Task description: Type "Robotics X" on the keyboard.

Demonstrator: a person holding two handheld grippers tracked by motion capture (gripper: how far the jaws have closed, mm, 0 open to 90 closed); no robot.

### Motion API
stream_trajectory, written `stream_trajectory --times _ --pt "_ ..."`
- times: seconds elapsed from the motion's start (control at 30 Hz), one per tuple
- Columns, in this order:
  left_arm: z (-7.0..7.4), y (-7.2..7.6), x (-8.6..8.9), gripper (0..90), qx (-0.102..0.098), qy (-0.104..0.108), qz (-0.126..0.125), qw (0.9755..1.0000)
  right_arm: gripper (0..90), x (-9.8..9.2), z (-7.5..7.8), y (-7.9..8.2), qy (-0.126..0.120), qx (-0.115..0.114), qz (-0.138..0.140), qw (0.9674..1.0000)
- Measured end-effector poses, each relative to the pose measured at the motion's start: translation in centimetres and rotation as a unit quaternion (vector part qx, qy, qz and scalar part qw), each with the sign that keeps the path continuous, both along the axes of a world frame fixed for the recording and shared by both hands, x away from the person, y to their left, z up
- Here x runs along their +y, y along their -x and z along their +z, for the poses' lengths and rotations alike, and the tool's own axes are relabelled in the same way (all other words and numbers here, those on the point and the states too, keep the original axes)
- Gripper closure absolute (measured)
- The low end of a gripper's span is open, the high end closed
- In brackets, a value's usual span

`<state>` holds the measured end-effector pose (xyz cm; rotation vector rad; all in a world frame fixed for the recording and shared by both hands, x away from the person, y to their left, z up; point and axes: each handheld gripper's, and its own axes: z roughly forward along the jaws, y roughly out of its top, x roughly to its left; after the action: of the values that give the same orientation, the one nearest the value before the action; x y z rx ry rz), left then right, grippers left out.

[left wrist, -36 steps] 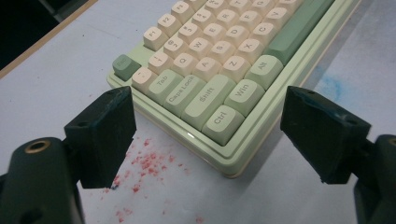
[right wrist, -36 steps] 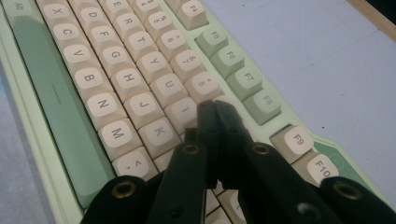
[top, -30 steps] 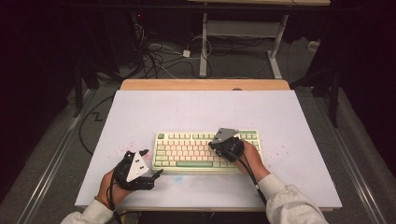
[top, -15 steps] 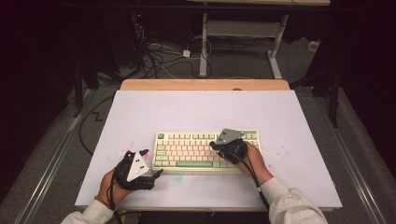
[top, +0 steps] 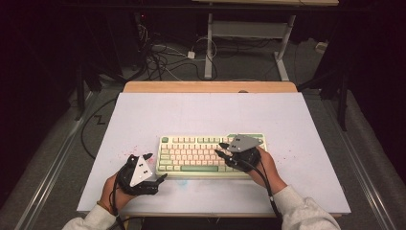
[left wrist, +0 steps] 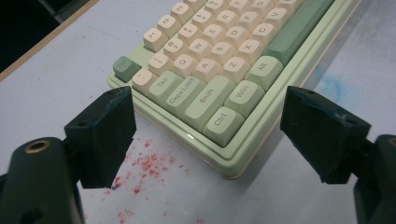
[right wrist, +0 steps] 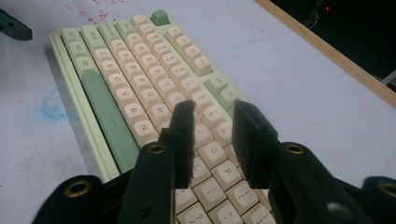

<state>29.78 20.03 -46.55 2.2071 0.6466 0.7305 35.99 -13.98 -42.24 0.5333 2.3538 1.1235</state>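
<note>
Keyboard [top: 210,154]: one of them, pale green with cream keys, lying flat on the white table [top: 201,115] toward the near edge, between the two hands. The right gripper [top: 221,149] hangs over the right-hand rows of keys; its jaws have just been opening and now stand a narrow gap apart, with nothing pinched between them (in the right gripper view the keycaps show through the gap, under the black fingers [right wrist: 183,135]). The left gripper [top: 157,167] rests off the keyboard's near left corner, jaws spread wide and empty; in the left gripper view the corner with the Ctrl key [left wrist: 223,122] lies ahead of them, untouched.

The step in hand looks like work on single keys with the right tongs, a press or a pluck just let go. The next move would call for settling the tips over one chosen keycap, square to it, without brushing its neighbours, while the left steadies the case if it slides.

Count: one keyboard, two grippers, a scatter of red specks [left wrist: 144,163] on the table by the left corner
</note>
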Motion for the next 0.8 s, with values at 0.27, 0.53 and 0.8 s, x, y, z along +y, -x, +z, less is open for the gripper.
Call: stream_trajectory --times 0.27,0.53,0.8 --pt "0.0 0.0 -0.1 17.7 0.002 -0.001 0.0 1.0 35.7 -0.7 0.3 0.9 -0.017 -0.021 -0.013 0.9996" --pt "0.0 0.0 -0.1 17.7 0.002 -0.001 0.0 1.0 27.7 -1.8 0.6 1.7 -0.028 -0.039 -0.025 0.9985" --pt "0.0 0.0 -0.2 17.7 0.002 -0.005 -0.003 1.0 25.8 -3.2 0.6 2.5 -0.03 -0.058 -0.038 0.9971"
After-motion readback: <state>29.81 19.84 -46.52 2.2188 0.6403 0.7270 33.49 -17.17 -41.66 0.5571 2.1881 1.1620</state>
